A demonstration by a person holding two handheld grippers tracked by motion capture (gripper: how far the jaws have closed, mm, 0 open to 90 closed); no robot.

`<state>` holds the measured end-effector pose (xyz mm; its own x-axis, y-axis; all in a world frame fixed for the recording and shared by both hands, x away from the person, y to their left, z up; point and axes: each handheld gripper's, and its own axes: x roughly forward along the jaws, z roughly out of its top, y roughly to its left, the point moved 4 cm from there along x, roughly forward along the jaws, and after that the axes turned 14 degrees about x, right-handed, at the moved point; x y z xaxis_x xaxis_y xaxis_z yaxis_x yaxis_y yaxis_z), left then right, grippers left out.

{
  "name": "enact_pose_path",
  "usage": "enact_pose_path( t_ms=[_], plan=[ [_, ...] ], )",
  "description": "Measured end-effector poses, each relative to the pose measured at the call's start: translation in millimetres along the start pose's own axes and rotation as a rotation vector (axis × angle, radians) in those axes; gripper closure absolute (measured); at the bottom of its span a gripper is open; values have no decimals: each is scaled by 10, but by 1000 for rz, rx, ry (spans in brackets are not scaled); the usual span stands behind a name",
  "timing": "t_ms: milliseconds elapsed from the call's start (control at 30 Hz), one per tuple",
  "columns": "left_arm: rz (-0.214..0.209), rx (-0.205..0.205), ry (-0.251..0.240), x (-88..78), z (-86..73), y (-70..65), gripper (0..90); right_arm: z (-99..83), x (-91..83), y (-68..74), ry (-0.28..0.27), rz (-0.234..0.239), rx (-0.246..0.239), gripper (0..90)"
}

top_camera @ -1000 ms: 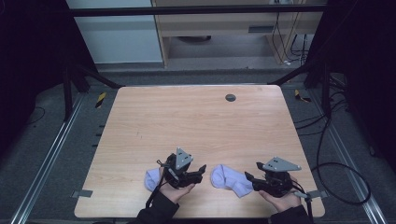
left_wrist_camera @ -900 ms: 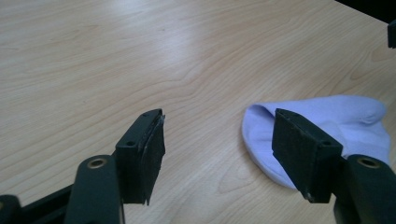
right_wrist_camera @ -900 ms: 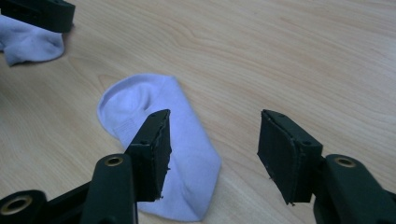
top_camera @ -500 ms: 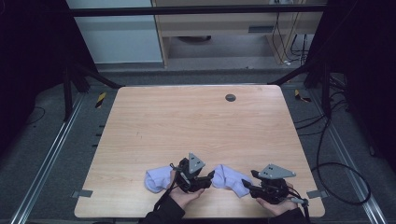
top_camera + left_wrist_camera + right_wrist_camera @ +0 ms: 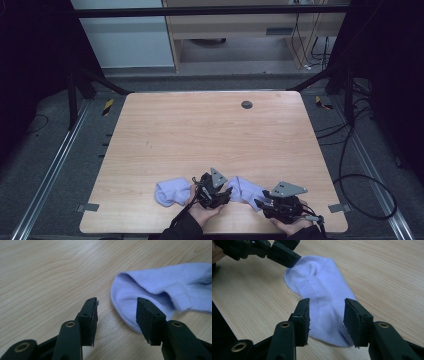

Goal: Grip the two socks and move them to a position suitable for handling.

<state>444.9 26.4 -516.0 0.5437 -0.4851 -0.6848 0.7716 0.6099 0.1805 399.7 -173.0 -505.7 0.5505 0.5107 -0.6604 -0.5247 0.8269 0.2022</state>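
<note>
Lilac sock point(image 5: 244, 189) flat on wooden bench point(image 5: 210, 135), near edge, between both hands. Left gripper point(image 5: 116, 312) fingers half open, just closing, straddling one end. Right gripper point(image 5: 325, 315) same, closing over other end; neither pinched yet. Second sock point(image 5: 172, 192) just left.

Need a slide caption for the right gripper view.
Right gripper, jaws closing, straddles a lavender sock on the wooden table.

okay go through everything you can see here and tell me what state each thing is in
Right sock: lying flat, both grippers at its ends, not gripped.
Left sock: lying flat, untouched.
Left gripper: open, just been closing, sock edge between fingers.
Right gripper: open, just been closing, astride sock.
Table: bare wood.
</note>
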Motion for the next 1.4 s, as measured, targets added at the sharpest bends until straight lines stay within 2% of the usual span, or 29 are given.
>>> enact_pose_path(
  t_ms=[167, 600, 700, 867, 1067, 1267, 1300, 1367, 1400],
  plan=[
    [3, 1, 25, 67, -13, -11, 552, -32, 37, 19, 22, 8, -1, 581],
    [-7, -2, 36, 116, -13, -33, 686, -119, 185, 95, 106, 18, -41, 665],
    [-5, -3, 38, 118, -9, -40, 701, -123, 194, 99, 104, 11, -46, 678],
    [-3, -1, 39, 118, -3, -62, 772, -115, 193, 87, 103, -17, -54, 792],
    [-9, -3, 38, 122, 6, -72, 835, -105, 194, 87, 106, -15, -49, 834],
    [-8, 0, 39, 122, 10, -74, 864, -45, 117, 112, 48, 29, -24, 837],
    [-10, 0, 39, 122, 9, -72, 865, -11, 82, 106, 18, 41, -9, 837],
    [-14, 0, 37, 124, 10, -66, 864, 8, 63, 97, 1, 42, 0, 836],
    [-14, 0, 36, 124, 10, -66, 865, 48, 32, 71, -35, 43, 21, 836]
  ],
)
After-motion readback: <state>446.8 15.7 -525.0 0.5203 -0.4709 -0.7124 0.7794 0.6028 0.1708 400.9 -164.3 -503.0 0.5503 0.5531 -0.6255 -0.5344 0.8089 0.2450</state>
